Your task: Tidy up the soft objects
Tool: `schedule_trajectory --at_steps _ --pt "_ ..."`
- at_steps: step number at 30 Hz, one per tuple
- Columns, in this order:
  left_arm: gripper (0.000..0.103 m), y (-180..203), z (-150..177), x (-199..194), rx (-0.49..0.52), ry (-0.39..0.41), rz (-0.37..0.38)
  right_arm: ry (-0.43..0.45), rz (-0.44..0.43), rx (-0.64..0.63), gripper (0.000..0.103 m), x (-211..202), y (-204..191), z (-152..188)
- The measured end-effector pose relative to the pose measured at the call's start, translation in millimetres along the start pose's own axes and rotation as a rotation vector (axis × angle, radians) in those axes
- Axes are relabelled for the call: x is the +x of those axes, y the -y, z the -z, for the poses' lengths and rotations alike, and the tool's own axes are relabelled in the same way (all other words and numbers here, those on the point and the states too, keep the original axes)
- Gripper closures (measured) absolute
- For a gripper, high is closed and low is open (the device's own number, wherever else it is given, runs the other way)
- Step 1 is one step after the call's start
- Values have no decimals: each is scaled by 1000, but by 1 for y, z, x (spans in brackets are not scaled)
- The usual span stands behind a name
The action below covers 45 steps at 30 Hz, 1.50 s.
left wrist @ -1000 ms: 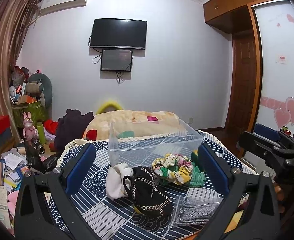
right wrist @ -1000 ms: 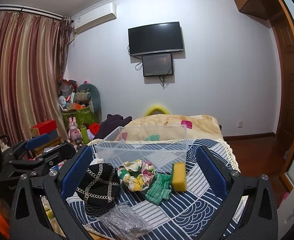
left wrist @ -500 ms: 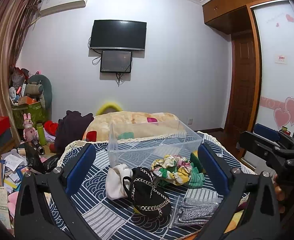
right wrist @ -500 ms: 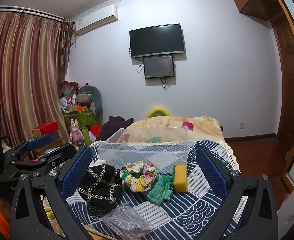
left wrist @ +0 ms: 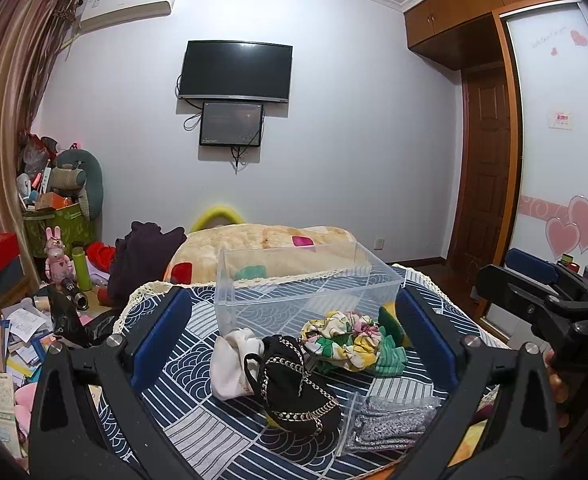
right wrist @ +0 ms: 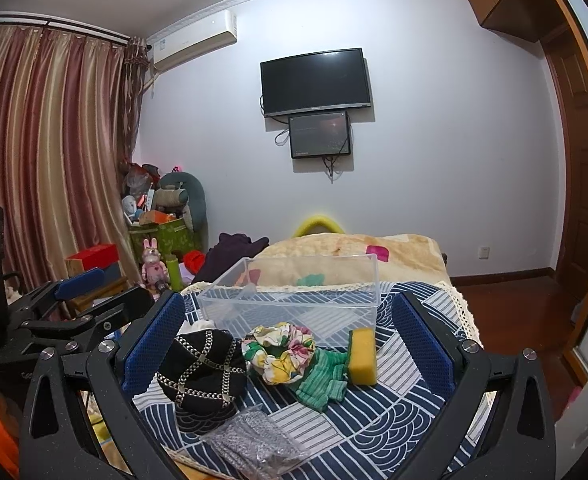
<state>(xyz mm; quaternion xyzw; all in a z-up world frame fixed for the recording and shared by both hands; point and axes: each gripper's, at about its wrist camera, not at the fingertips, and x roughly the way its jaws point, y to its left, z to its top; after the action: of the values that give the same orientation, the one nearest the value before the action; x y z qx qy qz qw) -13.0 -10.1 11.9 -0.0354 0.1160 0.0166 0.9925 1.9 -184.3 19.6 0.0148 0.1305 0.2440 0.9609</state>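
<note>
A clear plastic bin [left wrist: 306, 280] [right wrist: 294, 300] stands empty on a table with a navy patterned cloth [left wrist: 197, 432] [right wrist: 374, 432]. In front of it lie a white cloth [left wrist: 231, 362], a black chain-trimmed cap [left wrist: 298, 384] [right wrist: 203, 368], a floral scrunchie [left wrist: 344, 338] [right wrist: 279, 350], a green knit cloth [right wrist: 320, 380] [left wrist: 390, 358], a yellow sponge [right wrist: 362, 356] and a bagged grey item [left wrist: 390, 424] [right wrist: 253, 440]. My left gripper [left wrist: 294, 340] and right gripper [right wrist: 289, 344] hover open above the pile, holding nothing.
A bed with a beige blanket [left wrist: 269, 244] lies behind the table. Cluttered boxes, toys and papers [left wrist: 33, 280] fill the floor at left. A wardrobe and door [left wrist: 490, 152] stand at right. Each gripper shows at the other view's edge [left wrist: 542, 304] [right wrist: 53, 320].
Both views have tilted slightly upward, so the table items sit a little lower in frame. No object on the table has moved.
</note>
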Motion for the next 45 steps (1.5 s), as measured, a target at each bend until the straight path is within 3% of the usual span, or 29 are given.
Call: schedule_trajectory --at_steps 17,19,21,31,38,45 --pt "0 -3 3 3 -11 -7 9 4 -1 -6 0 0 -1 2" --pt "5 -3 5 6 -6 -16 0 -1 5 -5 0 3 1 3" --pt "19 -4 8 10 -7 -40 5 -5 12 -4 2 5 3 5" --pt "31 -16 29 44 -50 -170 34 -109 40 11 29 35 22 22" --pt "52 -23 48 64 -78 -263 86 -219 70 44 45 60 42 40" --pt "75 -26 61 81 -98 -317 122 -301 101 65 47 73 51 52"
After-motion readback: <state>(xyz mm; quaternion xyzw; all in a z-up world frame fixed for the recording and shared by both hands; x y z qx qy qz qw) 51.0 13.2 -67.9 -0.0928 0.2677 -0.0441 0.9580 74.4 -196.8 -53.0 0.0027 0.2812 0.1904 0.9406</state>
